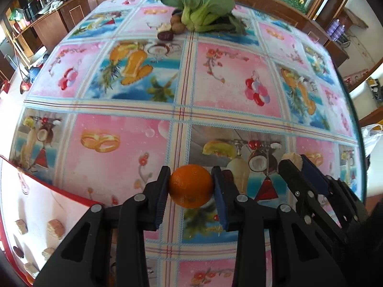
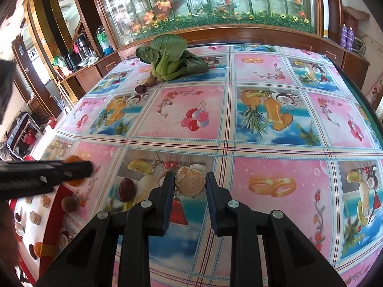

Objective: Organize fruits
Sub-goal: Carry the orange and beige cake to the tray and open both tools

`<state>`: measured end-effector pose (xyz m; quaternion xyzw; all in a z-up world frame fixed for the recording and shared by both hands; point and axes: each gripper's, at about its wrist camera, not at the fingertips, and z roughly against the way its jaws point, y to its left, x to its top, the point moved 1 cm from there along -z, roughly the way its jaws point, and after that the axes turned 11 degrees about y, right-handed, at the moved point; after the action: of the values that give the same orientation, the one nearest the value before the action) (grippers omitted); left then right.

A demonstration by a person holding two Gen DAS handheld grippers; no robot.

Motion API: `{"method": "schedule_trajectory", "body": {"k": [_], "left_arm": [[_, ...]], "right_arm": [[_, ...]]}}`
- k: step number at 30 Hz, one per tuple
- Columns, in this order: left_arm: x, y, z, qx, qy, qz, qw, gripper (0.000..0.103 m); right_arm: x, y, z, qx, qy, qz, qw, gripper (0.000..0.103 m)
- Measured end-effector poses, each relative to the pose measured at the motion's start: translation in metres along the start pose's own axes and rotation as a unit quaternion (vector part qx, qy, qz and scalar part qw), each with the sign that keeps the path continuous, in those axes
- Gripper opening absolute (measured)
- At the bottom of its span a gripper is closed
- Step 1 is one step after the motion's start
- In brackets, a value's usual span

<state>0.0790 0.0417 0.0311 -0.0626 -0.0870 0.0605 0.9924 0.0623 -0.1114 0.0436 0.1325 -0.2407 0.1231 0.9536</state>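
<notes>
My left gripper point(image 1: 191, 186) is shut on an orange point(image 1: 190, 185), held just above the patterned tablecloth point(image 1: 119, 143). My right gripper point(image 2: 189, 184) is around a tan walnut point(image 2: 190, 183); the left finger touches it, the right finger stands a little off. It also shows at the right of the left wrist view point(image 1: 290, 159). A red date point(image 2: 126, 189) lies just left of the walnut. A red-edged white tray point(image 1: 36, 205) at the near left holds several small pieces. Far across the table lie a bok choy point(image 1: 201, 4), kiwis point(image 1: 178, 26) and another date point(image 1: 165, 35).
Wooden cabinets and shelves point(image 2: 71, 59) ring the table's far and left sides. A glass case with artificial flowers point(image 2: 215, 4) stands behind the table. The table's right edge point(image 2: 373, 110) drops off to the floor.
</notes>
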Motion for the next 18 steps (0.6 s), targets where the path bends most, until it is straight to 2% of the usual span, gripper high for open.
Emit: {"method": "schedule_trajectory", "body": {"k": [5, 8, 12, 15, 18], "left_arm": [[-0.008, 0.028, 0.035, -0.008, -0.021, -0.011, 0.9997, 0.037], [-0.023, 0.057, 0.059, 0.003, -0.036, -0.022, 0.9991, 0.037], [-0.049, 0.114, 0.081, 0.019, -0.042, -0.014, 0.9989, 0.037], [-0.067, 0.159, 0.088, 0.036, -0.031, 0.005, 0.9989, 0.037], [-0.086, 0.196, 0.089, 0.05, -0.021, 0.022, 0.9983, 0.037]], "right_arm": [[-0.008, 0.008, 0.01, 0.011, -0.013, 0.0, 1.0, 0.025], [-0.013, 0.027, 0.016, 0.04, -0.017, 0.007, 0.999, 0.025], [-0.023, 0.08, 0.023, 0.072, -0.02, 0.05, 0.996, 0.025], [-0.029, 0.129, 0.024, 0.115, -0.006, 0.086, 0.99, 0.025], [-0.032, 0.179, 0.021, 0.129, 0.013, 0.127, 0.983, 0.025]]}}
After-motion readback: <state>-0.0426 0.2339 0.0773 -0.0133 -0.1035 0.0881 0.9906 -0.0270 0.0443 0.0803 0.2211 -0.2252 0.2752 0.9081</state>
